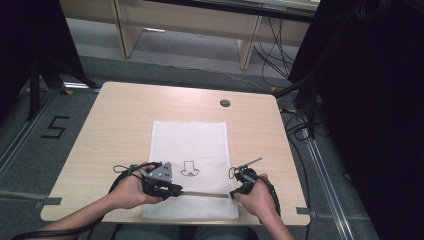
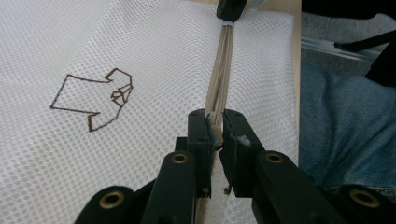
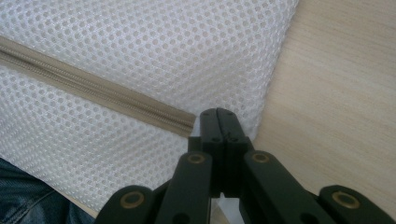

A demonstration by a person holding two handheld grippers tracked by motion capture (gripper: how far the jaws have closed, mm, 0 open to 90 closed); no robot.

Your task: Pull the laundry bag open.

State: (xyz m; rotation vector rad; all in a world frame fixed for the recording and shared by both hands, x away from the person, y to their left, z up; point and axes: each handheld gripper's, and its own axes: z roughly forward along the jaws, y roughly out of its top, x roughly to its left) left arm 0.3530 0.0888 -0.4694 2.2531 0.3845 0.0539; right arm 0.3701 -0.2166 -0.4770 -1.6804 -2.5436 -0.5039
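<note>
A white mesh bag (image 1: pixel 190 137) lies flat in the middle of the table, with a small brown shirt outline (image 1: pixel 189 170) drawn on it. A beige zipper (image 1: pixel 205 194) runs across its near end. My left gripper (image 1: pixel 179 190) is shut on the zipper's left part; in the left gripper view the jaws (image 2: pixel 215 122) pinch the beige zipper (image 2: pixel 222 70) beside the shirt outline (image 2: pixel 95 98). My right gripper (image 1: pixel 233 194) is shut at the zipper's right end. In the right gripper view its jaws (image 3: pixel 218 122) meet on the mesh bag (image 3: pixel 163 42) where the zipper (image 3: pixel 93 91) stops.
The wooden table (image 1: pixel 125 115) has a round cable hole (image 1: pixel 225 103) at the back. Its front edge runs just under both hands, and the person's jeans (image 2: pixel 345 126) show beyond it. Bare wood (image 3: pixel 341 93) lies right of the bag.
</note>
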